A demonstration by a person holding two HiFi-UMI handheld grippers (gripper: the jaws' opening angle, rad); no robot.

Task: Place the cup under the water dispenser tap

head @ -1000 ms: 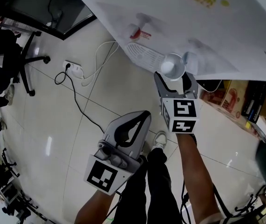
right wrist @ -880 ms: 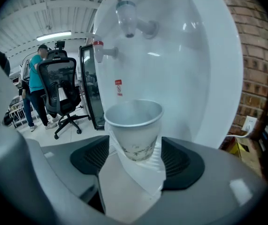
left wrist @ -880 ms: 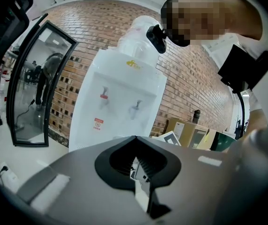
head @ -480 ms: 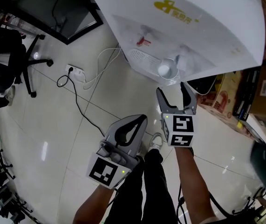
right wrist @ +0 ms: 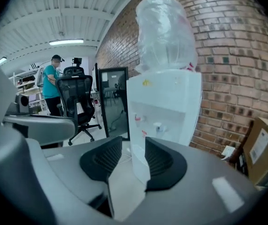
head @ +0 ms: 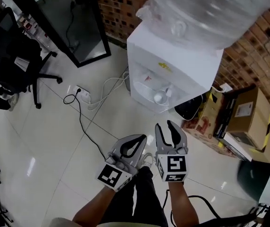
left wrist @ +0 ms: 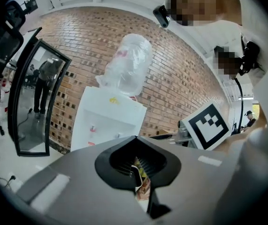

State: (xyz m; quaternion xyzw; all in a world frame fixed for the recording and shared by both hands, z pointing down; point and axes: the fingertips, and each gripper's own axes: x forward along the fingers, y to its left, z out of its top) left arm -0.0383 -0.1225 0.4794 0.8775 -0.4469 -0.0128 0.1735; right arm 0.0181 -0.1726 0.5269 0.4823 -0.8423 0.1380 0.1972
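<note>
A small white cup (head: 160, 97) stands in the recess of the white water dispenser (head: 172, 65), beneath its taps. My right gripper (head: 164, 125) hovers well back from the dispenser, over the floor. Its jaws are closing with nothing between them. In the right gripper view the dispenser (right wrist: 164, 102) shows through the gap of that gripper (right wrist: 133, 139). My left gripper (head: 143, 137) hangs beside it to the left, tips together, holding nothing. In the left gripper view, that gripper (left wrist: 134, 138) points toward the dispenser (left wrist: 105, 121).
A large water bottle (head: 210, 8) tops the dispenser against a brick wall. Cardboard boxes (head: 243, 112) sit at its right. A power strip with cables (head: 82, 93) lies at its left, beyond it an office chair (head: 26, 74). A person in teal (right wrist: 51, 86) stands far off.
Both grippers drew back and up from the dispenser. The right gripper, whose jaws stood around the cup, left it in the recess, and its jaws have narrowed.
</note>
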